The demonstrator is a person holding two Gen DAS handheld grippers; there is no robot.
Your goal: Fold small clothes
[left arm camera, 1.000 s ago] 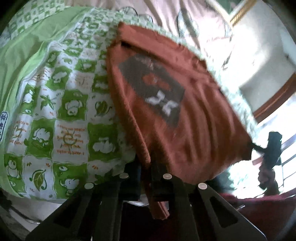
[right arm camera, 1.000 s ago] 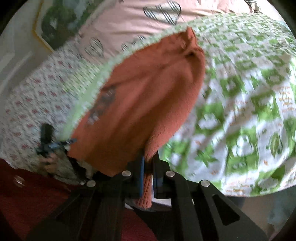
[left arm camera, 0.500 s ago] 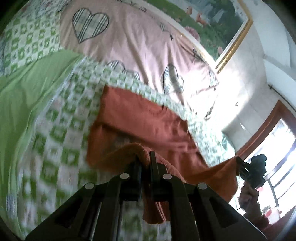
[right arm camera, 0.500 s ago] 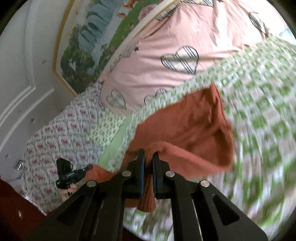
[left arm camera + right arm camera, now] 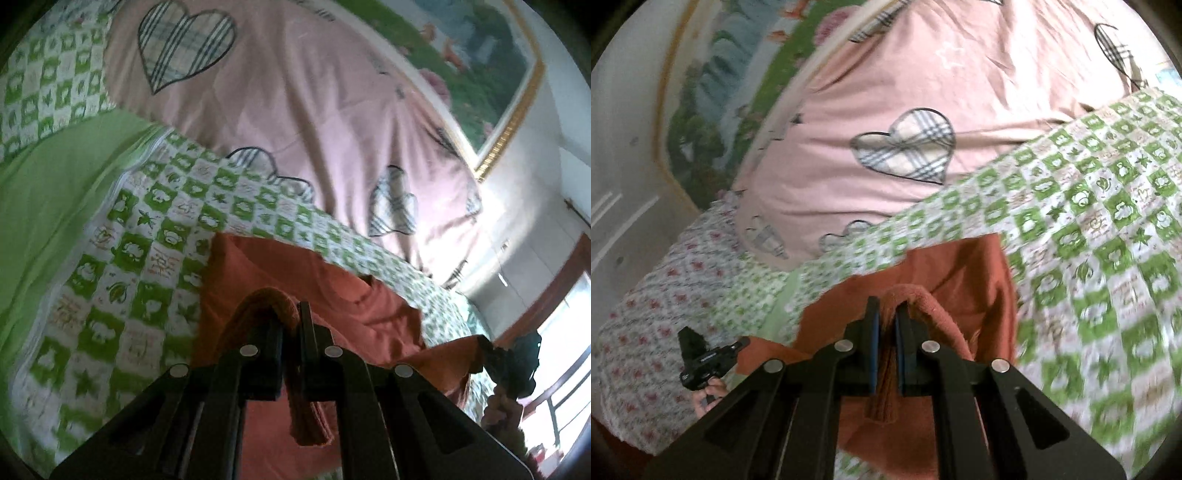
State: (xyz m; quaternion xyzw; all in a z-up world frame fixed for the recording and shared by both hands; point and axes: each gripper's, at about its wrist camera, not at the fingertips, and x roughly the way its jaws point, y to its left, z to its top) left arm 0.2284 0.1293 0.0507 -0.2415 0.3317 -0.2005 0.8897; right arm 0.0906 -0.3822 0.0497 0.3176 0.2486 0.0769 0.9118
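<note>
Both grippers pinch the shirt's near edge.

The rust shirt (image 5: 295,280) lies on the green checked quilt (image 5: 122,266), stretching toward 12 o'clock from my left gripper (image 5: 290,325) and right gripper (image 5: 885,325), each clamped on a fold of it, equally near. Quilt lettering is too blurred to read.

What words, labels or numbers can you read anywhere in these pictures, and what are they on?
No text reads clearly.
Green checked quilt: small orange lettering in the white squares, too blurred to read.
Right claw's dark body: no legible mark.
Left claw's black body: a faint pale mark, too small to read.
Rust garment: no print showing.
</note>
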